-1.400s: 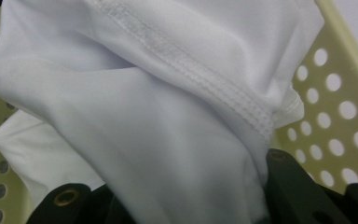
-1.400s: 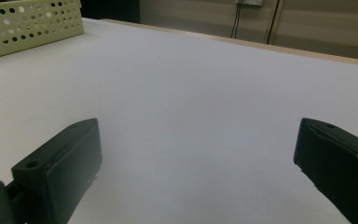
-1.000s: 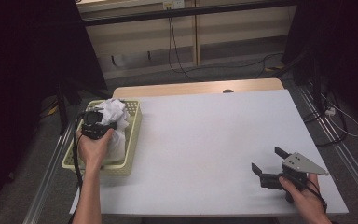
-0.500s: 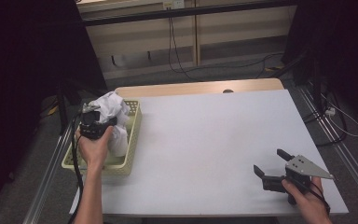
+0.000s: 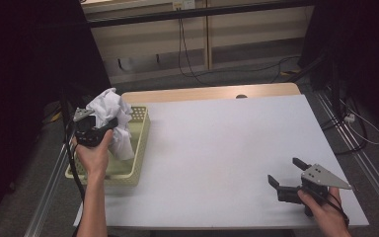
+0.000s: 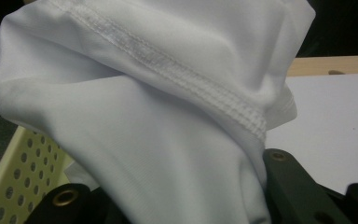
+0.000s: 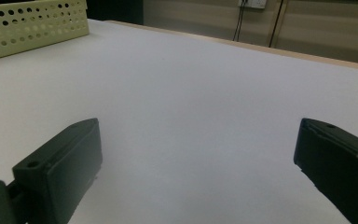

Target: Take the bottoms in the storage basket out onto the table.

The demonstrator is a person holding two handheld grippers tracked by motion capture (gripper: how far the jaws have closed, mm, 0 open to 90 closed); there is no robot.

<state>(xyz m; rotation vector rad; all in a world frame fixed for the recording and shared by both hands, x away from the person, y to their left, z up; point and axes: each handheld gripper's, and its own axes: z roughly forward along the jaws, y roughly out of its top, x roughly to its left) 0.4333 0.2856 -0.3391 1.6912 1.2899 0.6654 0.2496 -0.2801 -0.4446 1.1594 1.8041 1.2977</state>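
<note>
A white cloth (image 5: 113, 118) hangs bunched over the pale yellow perforated basket (image 5: 137, 148) at the table's left edge. My left gripper (image 5: 109, 123) is shut on the white cloth and holds it raised above the basket. In the left gripper view the white cloth (image 6: 135, 121) fills the space between the jaws, its stitched hem running across. My right gripper (image 5: 286, 175) rests low near the table's front right corner, jaws wide apart with nothing between them. The right gripper (image 7: 196, 163) looks across bare white tabletop toward the basket (image 7: 32, 25).
The white table (image 5: 227, 143) has a wooden strip along its far edge. Metal rails run along both sides of the table. Cables lie on the floor behind and to the right.
My left gripper has lifted the white cloth up out of the basket. The right gripper has drifted slightly toward the front right corner.
</note>
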